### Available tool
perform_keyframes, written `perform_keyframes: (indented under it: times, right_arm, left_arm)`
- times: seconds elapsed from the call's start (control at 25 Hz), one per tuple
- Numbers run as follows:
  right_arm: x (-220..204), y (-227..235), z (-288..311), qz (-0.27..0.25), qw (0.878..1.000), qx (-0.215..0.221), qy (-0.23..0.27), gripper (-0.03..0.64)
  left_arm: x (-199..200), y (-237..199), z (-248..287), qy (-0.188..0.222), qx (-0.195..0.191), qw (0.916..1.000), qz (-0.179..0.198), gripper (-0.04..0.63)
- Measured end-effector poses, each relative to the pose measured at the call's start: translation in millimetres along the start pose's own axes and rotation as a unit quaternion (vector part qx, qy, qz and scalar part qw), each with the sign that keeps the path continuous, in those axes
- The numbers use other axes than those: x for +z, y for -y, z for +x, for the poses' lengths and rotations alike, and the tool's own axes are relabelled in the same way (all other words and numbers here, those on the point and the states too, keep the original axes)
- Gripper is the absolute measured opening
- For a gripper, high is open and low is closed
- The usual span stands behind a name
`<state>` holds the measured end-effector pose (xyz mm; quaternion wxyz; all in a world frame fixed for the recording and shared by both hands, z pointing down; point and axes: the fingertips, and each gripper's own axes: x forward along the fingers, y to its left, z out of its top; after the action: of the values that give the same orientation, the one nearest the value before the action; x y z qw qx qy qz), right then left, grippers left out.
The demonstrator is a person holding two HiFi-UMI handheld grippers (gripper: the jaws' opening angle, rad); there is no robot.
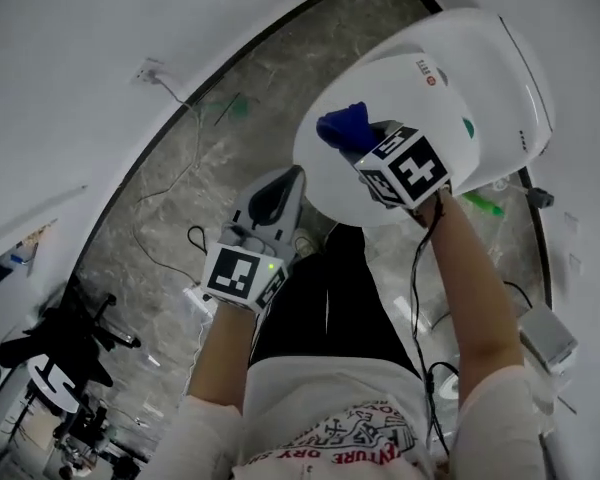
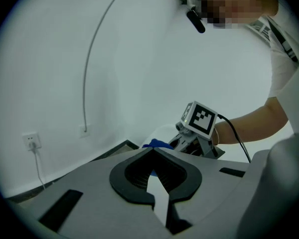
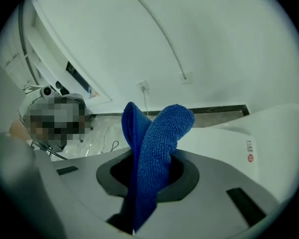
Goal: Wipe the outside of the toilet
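Observation:
The white toilet (image 1: 450,78) stands at the upper right of the head view with its lid down. My right gripper (image 1: 355,146) hovers over the front of the lid, shut on a folded blue cloth (image 1: 342,126) that sticks out past the jaws. In the right gripper view the cloth (image 3: 159,133) rises between the jaws, and the toilet (image 3: 249,133) lies behind on the right. My left gripper (image 1: 280,190) hangs lower left of the toilet, off it, jaws together with nothing between them. The left gripper view looks over those jaws at the right gripper (image 2: 189,141) and cloth (image 2: 157,144).
Grey marble floor (image 1: 210,158) carries black cables (image 1: 170,208). A green item (image 1: 482,205) and a grey box (image 1: 548,333) lie right of the toilet. Black equipment (image 1: 60,358) stands at the lower left. A wall socket (image 2: 31,141) sits on the white wall.

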<state>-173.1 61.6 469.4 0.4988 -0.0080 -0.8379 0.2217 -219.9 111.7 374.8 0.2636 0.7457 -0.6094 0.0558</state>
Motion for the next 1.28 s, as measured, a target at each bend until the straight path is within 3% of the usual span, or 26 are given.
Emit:
perform_keyframes:
  times: [0.32, 0.44, 0.6, 0.68, 0.8, 0.92, 1.12, 1.2, 1.28]
  right_arm:
    - [-65.8, 97.7, -118.5, 0.088, 0.989, -0.07, 0.091, 0.072]
    - [-93.4, 123.0, -147.3, 0.124, 0.981, -0.088, 0.122, 0.072]
    - [-129.5, 155.9, -179.2, 0.182, 0.961, -0.126, 0.164, 0.072]
    - [-147.2, 169.0, -199.0, 0.212, 0.945, -0.155, 0.195, 0.072]
    - [-170.5, 188.1, -234.4, 0.252, 0.912, -0.214, 0.244, 0.072]
    - [-192.7, 209.3, -272.2, 0.274, 0.879, -0.278, 0.274, 0.072]
    - [-241.6, 241.9, -317.1, 0.318, 0.812, -0.387, 0.301, 0.072]
    - [-255.8, 256.4, -321.5, 0.325, 0.796, -0.413, 0.299, 0.072]
    - [-263.9, 269.5, -320.6, 0.317, 0.79, -0.435, 0.293, 0.072]
  left_arm:
    - [32.2, 89.0, 113.7, -0.016, -0.084, 0.9952, 0.048, 0.008]
    - [33.4, 120.8, 154.1, -0.039, -0.13, 0.9879, 0.075, 0.008]
    - [36.3, 164.6, 203.2, -0.058, -0.197, 0.9723, 0.113, 0.008]
    - [37.0, 188.0, 223.7, -0.07, -0.234, 0.9605, 0.133, 0.008]
    - [40.6, 218.5, 251.0, -0.08, -0.294, 0.9371, 0.171, 0.008]
    - [39.8, 240.4, 276.6, -0.084, -0.331, 0.92, 0.192, 0.008]
    - [21.9, 276.0, 297.2, -0.11, -0.404, 0.8748, 0.245, 0.008]
    - [11.0, 282.6, 303.2, -0.122, -0.416, 0.8646, 0.254, 0.008]
    - [-0.2, 286.0, 309.7, -0.134, -0.417, 0.8626, 0.253, 0.008]
